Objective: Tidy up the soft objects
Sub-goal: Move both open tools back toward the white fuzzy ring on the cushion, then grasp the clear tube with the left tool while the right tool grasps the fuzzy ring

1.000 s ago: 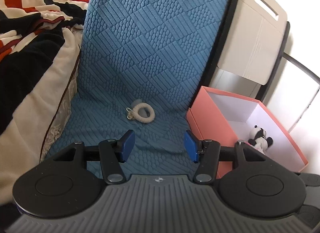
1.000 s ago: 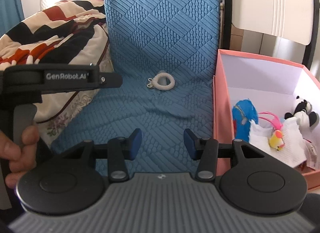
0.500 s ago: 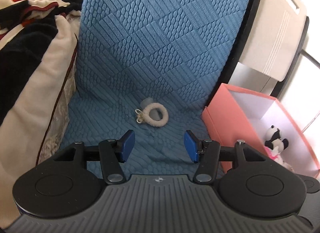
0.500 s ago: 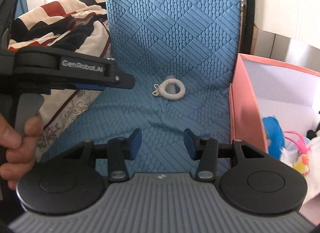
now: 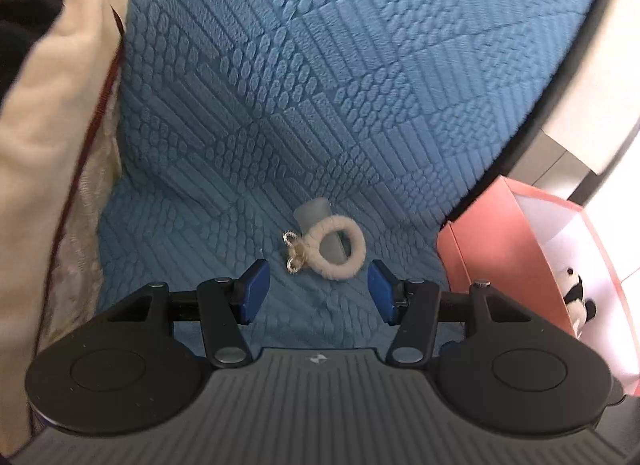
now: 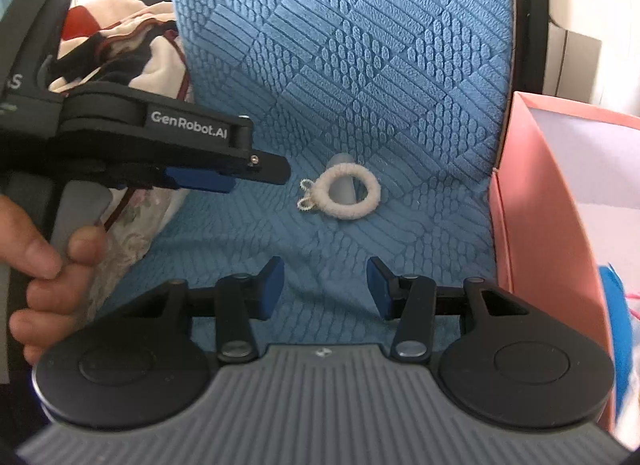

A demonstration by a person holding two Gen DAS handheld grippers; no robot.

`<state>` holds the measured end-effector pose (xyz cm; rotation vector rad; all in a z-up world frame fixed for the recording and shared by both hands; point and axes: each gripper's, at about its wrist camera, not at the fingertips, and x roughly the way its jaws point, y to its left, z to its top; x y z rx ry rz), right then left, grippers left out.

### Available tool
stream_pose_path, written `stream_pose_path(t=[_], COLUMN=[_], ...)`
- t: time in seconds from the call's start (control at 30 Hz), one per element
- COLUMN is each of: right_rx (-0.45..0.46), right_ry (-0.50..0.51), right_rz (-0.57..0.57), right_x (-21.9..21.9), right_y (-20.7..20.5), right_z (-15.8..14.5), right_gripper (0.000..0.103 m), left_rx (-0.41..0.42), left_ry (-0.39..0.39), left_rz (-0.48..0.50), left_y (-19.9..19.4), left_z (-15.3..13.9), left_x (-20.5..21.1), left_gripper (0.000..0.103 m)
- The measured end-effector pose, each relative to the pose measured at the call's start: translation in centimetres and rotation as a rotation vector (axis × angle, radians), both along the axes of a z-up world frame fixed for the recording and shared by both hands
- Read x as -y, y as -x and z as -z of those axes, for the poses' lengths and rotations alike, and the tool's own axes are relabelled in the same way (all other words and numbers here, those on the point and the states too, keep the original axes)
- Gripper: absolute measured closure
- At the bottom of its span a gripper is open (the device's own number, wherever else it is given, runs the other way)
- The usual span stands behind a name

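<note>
Change: left gripper (image 5: 316, 289) has closed in on the fluffy ring (image 5: 335, 248); a second ago it sat well back
Blue cover (image 5: 320, 85): the ring lies on it, beside the pink box (image 5: 500, 261)
Left gripper: fingers wide apart, empty, ring just ahead
Right gripper (image 6: 325, 288): spread wide, empty, further back

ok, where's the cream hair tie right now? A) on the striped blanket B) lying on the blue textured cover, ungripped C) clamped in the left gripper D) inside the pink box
B: the cream hair tie lies flat on the blue textured cover, just ahead of the open left gripper, whose fingers do not touch it; the pink box sits off to the right.
</note>
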<state>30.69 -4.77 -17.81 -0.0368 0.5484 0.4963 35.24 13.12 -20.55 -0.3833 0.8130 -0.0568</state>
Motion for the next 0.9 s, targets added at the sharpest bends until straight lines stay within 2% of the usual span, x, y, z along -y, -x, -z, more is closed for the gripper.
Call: stream_pose_path(t=[0.1, 0.27, 0.4, 0.5, 0.63, 0.77, 0.9], right_rx=[-0.007, -0.002, -0.016, -0.019, -0.016, 0.004, -0.037], right_ry=[-0.005, 0.021, 0.047, 0.072, 0.096, 0.174, 0.201], right_rz=[-0.002, -0.023, -0.056, -0.089, -0.124, -0.132, -0.121], right_x=[-0.5, -1.7, -2.7, -3.6, -4.6, -5.8, -6.0], right_y=[-1.8, -4.8, -7.1, -8.4, -9.4, -9.9, -10.4], right_z=[-0.2, -0.5, -0.2, 0.2, 0.3, 0.9, 1.6], right_gripper=[0.055, 0.059, 0.065, 0.067, 0.068, 0.068, 0.076], left_rx=[-0.029, -0.065, -0.095, -0.121, -0.147, -0.155, -0.165], left_ry=[0.036, 0.162, 0.256, 0.31, 0.341, 0.324, 0.331], left_rz=[-0.009, -0.042, -0.079, -0.112, -0.126, -0.117, -0.092], left_y=[-2.1, -5.0, -7.2, -8.3, -9.2, -10.0, -10.8], left_z=[1.0, 2.9, 4.4, 5.3, 6.1, 6.6, 6.8], left_x=[-0.9, -2.5, -3.8, -4.6, -5.0, -4.9, -4.5], left_gripper=[0.043, 0.045, 0.055, 0.058, 0.058, 0.058, 0.058])
